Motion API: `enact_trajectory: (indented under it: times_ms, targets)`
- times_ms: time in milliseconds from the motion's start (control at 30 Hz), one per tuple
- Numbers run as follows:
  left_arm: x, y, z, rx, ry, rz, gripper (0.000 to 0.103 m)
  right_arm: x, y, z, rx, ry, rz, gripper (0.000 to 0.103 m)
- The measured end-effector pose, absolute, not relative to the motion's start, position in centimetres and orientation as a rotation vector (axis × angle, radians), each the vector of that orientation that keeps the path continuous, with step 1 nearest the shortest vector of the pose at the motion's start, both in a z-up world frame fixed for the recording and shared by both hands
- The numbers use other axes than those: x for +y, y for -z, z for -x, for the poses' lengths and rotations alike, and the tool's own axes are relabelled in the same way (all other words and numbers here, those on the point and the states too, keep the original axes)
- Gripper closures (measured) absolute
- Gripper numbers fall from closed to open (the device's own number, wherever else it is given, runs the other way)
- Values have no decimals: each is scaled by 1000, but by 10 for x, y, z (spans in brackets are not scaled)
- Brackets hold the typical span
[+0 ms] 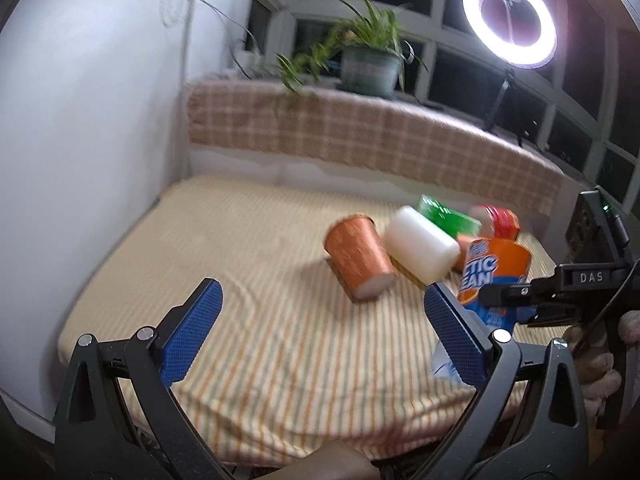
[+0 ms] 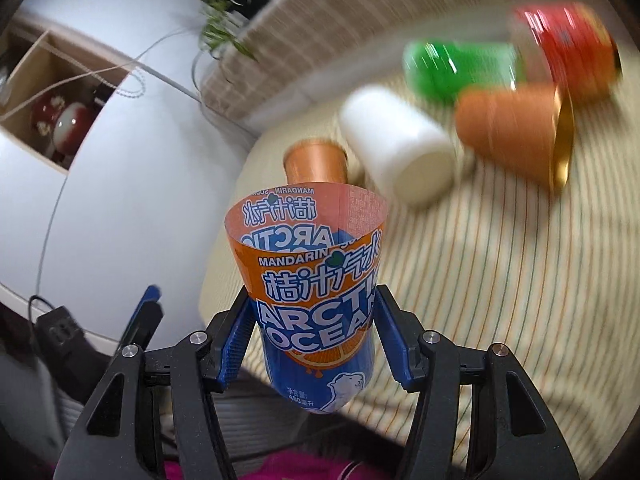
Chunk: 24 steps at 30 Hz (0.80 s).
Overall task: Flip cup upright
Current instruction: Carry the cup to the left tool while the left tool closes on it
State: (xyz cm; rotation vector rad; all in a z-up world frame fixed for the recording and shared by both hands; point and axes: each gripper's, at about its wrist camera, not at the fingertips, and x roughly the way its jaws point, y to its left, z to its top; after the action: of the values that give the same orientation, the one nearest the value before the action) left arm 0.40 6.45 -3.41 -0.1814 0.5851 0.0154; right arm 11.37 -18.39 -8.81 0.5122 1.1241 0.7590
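My right gripper [image 2: 314, 312] is shut on an orange and blue Arctic Ocean cup [image 2: 316, 280], held mouth up above the striped cloth; the cup also shows in the left wrist view [image 1: 494, 276]. My left gripper [image 1: 320, 304] is open and empty, low over the striped cloth [image 1: 240, 280]. An orange cup [image 1: 358, 258] lies tilted on the cloth ahead of it; it also shows in the right wrist view [image 2: 316, 162]. A white cup [image 1: 420, 244] lies on its side beside the orange one.
A green cup [image 2: 456, 66], a red cup [image 2: 568, 48] and another orange cup [image 2: 512, 132] lie on their sides at the back. A white cabinet [image 1: 80, 120] stands left. A checked ledge [image 1: 360, 136] with a potted plant [image 1: 368, 64] and a ring light [image 1: 510, 20] is behind.
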Motion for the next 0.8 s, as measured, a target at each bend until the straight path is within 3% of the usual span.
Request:
enact_trajectory:
  times_ms: [300,633,800]
  targets:
    - [56,47,-13,672,71,256,1,-191,117,-106,1186,-731,-584,41]
    - [51,49,-23,718,133,268,1,-197,117,-102,1108,-647,-489,30]
    - [43,48,-43,768,214,280,4,-215,105,-84,1022,-609,-469,30]
